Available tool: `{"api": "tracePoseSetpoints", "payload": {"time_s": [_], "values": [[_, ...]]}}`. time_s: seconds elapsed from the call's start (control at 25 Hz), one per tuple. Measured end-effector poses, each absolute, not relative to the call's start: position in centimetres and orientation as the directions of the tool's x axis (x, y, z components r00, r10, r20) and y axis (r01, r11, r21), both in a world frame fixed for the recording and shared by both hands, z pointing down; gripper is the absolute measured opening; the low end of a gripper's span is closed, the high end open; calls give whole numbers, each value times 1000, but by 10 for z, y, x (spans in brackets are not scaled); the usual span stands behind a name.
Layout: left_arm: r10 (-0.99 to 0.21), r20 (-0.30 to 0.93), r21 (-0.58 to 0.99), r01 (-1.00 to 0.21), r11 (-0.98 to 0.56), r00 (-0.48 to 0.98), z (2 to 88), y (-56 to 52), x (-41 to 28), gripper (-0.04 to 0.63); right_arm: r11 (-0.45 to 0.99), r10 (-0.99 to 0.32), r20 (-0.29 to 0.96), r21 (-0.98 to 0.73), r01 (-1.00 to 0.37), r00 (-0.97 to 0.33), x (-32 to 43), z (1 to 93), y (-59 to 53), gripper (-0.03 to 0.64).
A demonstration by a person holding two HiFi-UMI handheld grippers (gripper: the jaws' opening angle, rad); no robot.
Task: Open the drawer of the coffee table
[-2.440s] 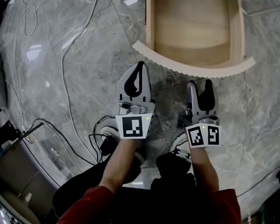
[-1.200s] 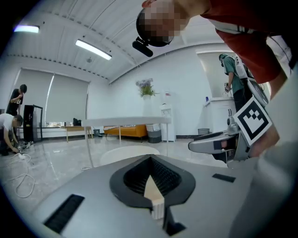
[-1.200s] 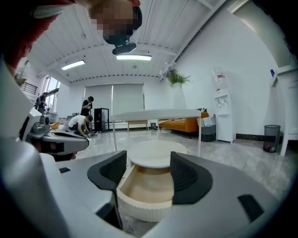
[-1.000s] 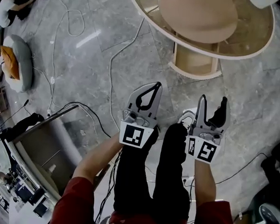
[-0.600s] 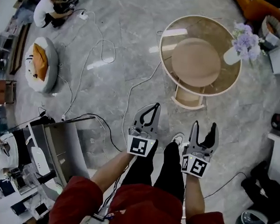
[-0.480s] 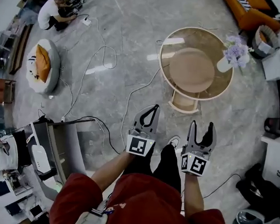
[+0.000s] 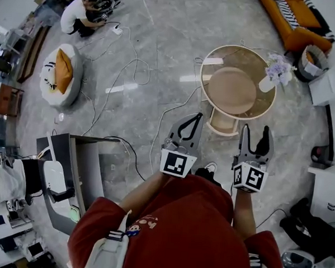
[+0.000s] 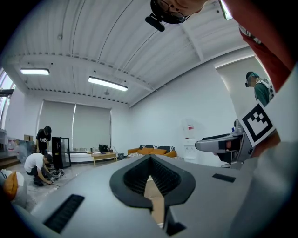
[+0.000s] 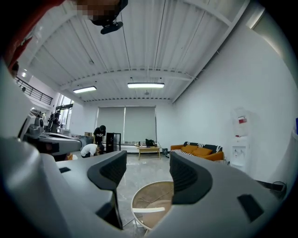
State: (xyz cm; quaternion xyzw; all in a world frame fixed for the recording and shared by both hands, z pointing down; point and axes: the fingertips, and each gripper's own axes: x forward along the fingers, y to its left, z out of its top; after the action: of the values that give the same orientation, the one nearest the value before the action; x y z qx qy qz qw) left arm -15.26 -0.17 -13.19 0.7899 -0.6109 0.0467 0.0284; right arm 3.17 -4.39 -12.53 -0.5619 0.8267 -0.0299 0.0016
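Note the left gripper (image 7: 196, 118), closed tight on nothing, and the right gripper (image 7: 255, 132), jaws apart and also empty, both held high and well apart from the coffee table (image 7: 203, 90). Find the drawer (image 7: 223, 125) at the table's near edge, apparently pulled out already. For more opening, go down low, close the right gripper on the drawer front, and pull straight, without lifting. Mind the white cable (image 7: 154, 133) on the floor.
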Motion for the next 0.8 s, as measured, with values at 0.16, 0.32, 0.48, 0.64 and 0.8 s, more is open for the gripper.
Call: {"api": "tracePoseSetpoints", "payload": {"time_s": [0.16, 0.32, 0.48, 0.64, 0.8], "values": [[-965, 64, -41, -966, -256, 253, -158, -12, -164, 14, 355, -935, -6, -33, -934, -355, 34, -140, -47, 302], [-972, 45, -52, -972, -231, 229, -167, -17, -182, 14, 339, -941, -12, -57, -939, -339, 29, -148, -50, 302], [-973, 45, -60, -972, -229, 227, -164, -20, -190, 14, 334, -942, 6, -47, -941, -334, 25, -142, -53, 301], [-973, 51, -42, -973, -228, 226, -159, -24, -190, 14, 317, -948, -2, -57, -947, -317, 26, -146, -58, 237], [-971, 48, -43, -971, -235, 233, -159, -29, -188, 14, 325, -946, -8, -40, -945, -325, 25, -148, -63, 125]]}}
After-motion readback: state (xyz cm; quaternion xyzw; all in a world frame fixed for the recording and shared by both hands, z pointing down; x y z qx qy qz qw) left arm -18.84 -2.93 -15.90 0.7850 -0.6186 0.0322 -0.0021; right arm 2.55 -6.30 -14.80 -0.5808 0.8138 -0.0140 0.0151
